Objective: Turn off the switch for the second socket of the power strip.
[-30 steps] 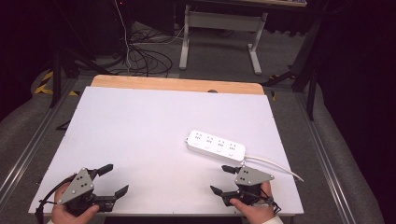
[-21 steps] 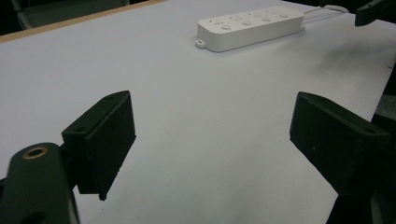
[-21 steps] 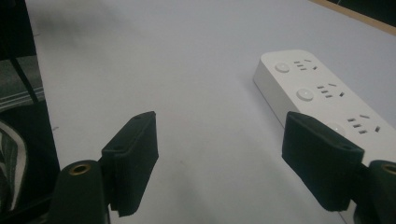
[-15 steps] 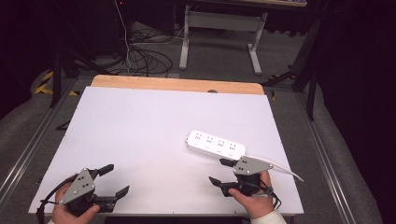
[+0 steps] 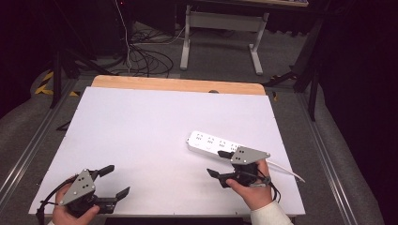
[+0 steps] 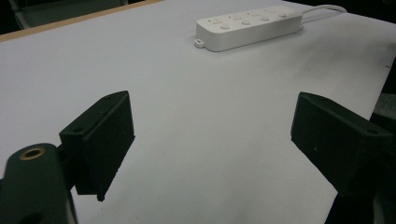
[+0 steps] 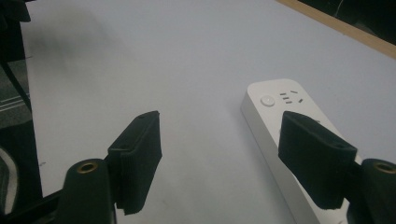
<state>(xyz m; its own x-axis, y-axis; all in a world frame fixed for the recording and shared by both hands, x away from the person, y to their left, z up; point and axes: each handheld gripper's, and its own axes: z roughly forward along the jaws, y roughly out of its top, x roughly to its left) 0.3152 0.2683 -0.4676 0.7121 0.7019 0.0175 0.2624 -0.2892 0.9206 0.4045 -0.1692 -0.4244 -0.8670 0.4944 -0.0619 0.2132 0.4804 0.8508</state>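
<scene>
Your right gripper (image 5: pixel 220 163) hovers over the near end of the white power strip (image 5: pixel 212 143), jaws just narrowed (nothing between them), while your left gripper (image 5: pixel 118 180) gapes wide, near left.

High cam overhead; gripper cams low, share strip (image 5: pixel 210 142)

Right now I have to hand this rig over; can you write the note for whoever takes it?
Left hand-held gripper: open, empty, at the near left corner of the white table.
Right hand-held gripper: open, nothing between the jaws, which have just been closing a little; one jaw is over the near end of the white power strip.
Power strip: lies flat right of centre, its cable trailing to the right edge.
Done: nothing gripped yet.
Left: likely grasp the strip.
</scene>
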